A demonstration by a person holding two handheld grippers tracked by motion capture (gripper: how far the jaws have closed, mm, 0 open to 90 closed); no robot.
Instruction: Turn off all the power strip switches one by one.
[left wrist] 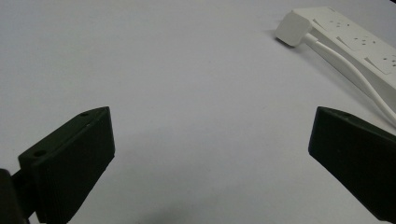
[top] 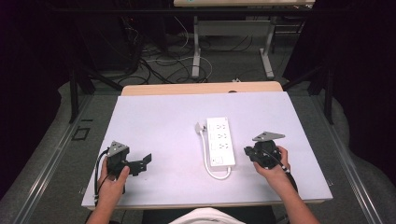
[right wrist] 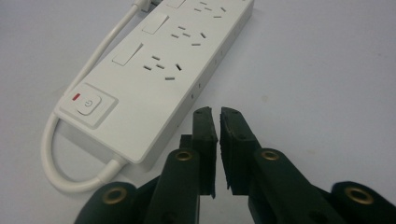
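A white power strip (top: 220,142) lies mid-table, its red-marked power button (right wrist: 88,104) clear in the right gripper view, where the right gripper (right wrist: 218,121) rests nearly closed beside it; the left gripper (top: 140,163) gapes wide, well apart.

Your power strip (top: 220,141) is plain white all over, same for its cable (top: 205,154) and plug (top: 200,127), with one tiny red mark (right wrist: 74,97) by the switch on its near end. Tabletop (top: 159,121) is pale lavender-grey with a light wood far edge. Both your grippers, left gripper (top: 145,161) and right gripper (top: 248,152), are black with grey top plates.
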